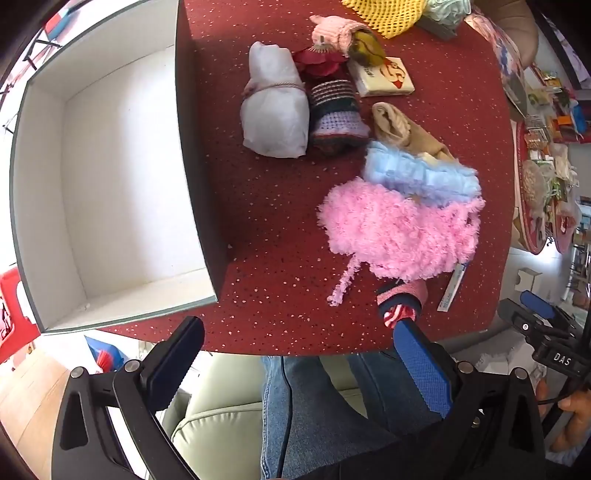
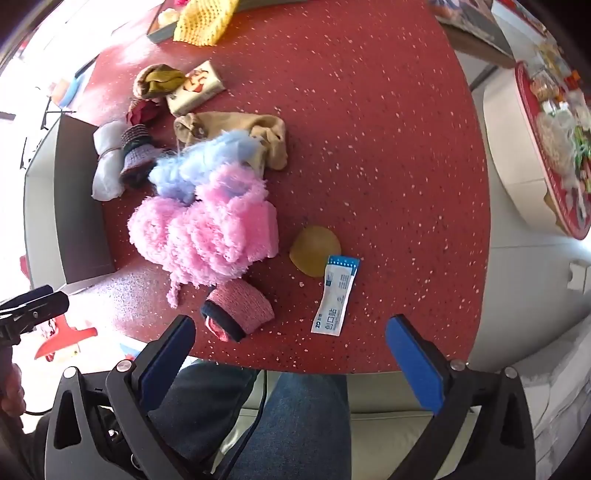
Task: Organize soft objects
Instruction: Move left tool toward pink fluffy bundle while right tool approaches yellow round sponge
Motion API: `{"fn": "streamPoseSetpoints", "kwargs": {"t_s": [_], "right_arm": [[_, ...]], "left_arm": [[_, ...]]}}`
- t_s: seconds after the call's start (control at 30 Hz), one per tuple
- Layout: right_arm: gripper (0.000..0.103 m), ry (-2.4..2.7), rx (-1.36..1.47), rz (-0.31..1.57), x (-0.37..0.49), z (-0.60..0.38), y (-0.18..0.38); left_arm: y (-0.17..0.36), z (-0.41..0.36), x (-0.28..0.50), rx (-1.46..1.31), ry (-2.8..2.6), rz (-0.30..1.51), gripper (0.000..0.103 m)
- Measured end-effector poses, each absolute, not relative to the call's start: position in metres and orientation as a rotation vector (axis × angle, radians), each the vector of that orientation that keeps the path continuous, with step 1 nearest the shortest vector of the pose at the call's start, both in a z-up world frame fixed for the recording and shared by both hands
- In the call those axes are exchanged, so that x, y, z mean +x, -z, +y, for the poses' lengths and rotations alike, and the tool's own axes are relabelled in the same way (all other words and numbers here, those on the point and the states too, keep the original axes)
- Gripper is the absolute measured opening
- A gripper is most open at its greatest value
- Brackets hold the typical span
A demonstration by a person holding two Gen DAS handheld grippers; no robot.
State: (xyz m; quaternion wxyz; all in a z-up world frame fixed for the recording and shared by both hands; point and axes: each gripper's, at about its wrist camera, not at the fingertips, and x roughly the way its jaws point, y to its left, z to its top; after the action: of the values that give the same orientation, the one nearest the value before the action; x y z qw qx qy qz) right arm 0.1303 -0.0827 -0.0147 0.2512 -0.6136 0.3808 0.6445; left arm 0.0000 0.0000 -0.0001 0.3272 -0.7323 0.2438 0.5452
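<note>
Soft things lie on a red speckled table (image 1: 273, 229): a fluffy pink piece (image 1: 399, 232) (image 2: 207, 236), a fluffy light-blue one (image 1: 417, 173) (image 2: 199, 166), a beige sock (image 1: 402, 129) (image 2: 258, 133), a striped knit piece (image 1: 336, 114), a white tied bundle (image 1: 275, 107) (image 2: 107, 162) and a rolled pink sock (image 1: 400, 299) (image 2: 240, 306). An empty white box (image 1: 110, 177) stands at the left. My left gripper (image 1: 295, 332) hangs open over the table's near edge, its blue pad beside the rolled sock. My right gripper (image 2: 291, 328) is open above the near edge, holding nothing.
A plaster packet (image 2: 338, 295) and a round tan pad (image 2: 314, 249) lie right of the pink piece. A tissue pack (image 1: 384, 77) (image 2: 195, 88), an olive cloth (image 1: 365, 48) and a yellow knit (image 1: 388, 14) sit farther back. Jeans-clad legs (image 1: 295, 406) are below.
</note>
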Motion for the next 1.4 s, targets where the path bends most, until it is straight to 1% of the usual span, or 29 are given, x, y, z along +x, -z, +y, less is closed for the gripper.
{"fn": "streamPoseSetpoints", "kwargs": {"t_s": [0.33, 0.47, 0.6, 0.83, 0.93, 1.3, 1.4], "right_arm": [[0.103, -1.764, -1.707, 1.034, 0.127, -0.088, 0.025], [0.103, -1.759, -1.711, 1.053, 0.135, -0.089, 0.026], [0.103, -1.72, -1.705, 1.056, 0.139, -0.087, 0.028], [0.103, -1.714, -1.697, 1.072, 0.146, -0.084, 0.032], [0.103, -1.706, -1.696, 1.067, 0.147, -0.081, 0.035], [0.103, -1.645, -1.715, 1.011, 0.151, -0.076, 0.045], [0.103, -1.645, -1.706, 1.028, 0.155, -0.075, 0.048]], "left_arm": [[0.008, 0.013, 0.012, -1.933, -1.385, 0.713, 0.103], [0.01, 0.023, 0.022, -1.872, -1.383, 0.749, 0.103], [0.016, 0.031, 0.026, -1.869, -1.365, 0.773, 0.103], [0.016, 0.044, 0.036, -1.809, -1.446, 0.892, 0.103], [0.018, 0.047, 0.041, -1.808, -1.447, 0.915, 0.103], [0.023, 0.057, 0.045, -1.812, -1.422, 0.915, 0.103], [0.025, 0.064, 0.046, -1.817, -1.42, 0.912, 0.103]]}}
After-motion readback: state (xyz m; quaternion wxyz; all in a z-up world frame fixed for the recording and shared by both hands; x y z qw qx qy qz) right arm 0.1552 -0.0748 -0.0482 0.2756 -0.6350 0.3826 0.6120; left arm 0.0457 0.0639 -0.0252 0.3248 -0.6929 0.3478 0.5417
